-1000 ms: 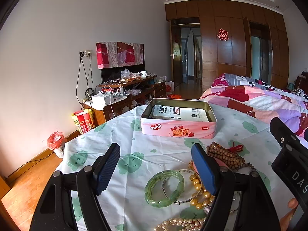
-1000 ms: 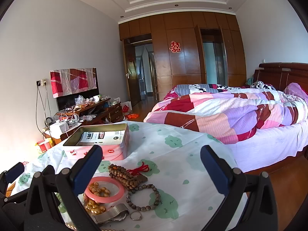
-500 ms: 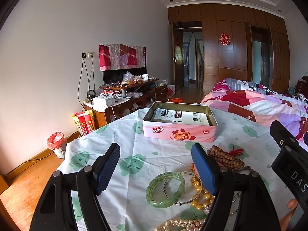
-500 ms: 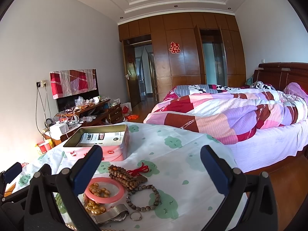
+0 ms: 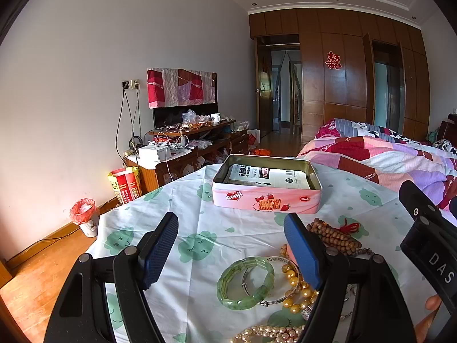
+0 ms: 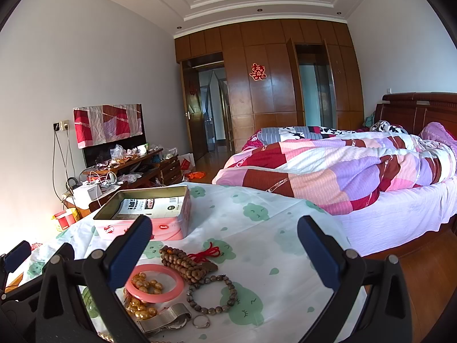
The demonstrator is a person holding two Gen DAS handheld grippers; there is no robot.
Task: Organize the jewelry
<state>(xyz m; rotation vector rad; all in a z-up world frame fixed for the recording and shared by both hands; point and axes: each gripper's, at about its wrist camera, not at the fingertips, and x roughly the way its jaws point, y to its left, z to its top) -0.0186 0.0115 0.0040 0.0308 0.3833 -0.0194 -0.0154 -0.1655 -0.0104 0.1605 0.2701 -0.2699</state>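
A pile of jewelry lies on the cloth-covered table: a green jade bangle, gold beads, a pearl string, wooden prayer beads with a red tassel, a pink bangle, a dark bead bracelet and a small ring. An open pink tin with a printed card inside stands behind them. My left gripper is open and empty, just above the green bangle. My right gripper is open and empty above the pile's right side.
The table has a white cloth with green prints. A bed with a patchwork quilt lies right. A cluttered TV cabinet, a red-lined bin and wood floor are left. The right gripper's body shows at the left view's right edge.
Both grippers have tilted slightly, so the tin and jewelry sit a little lower in both views. Both stay open and empty; the jewelry has not moved.
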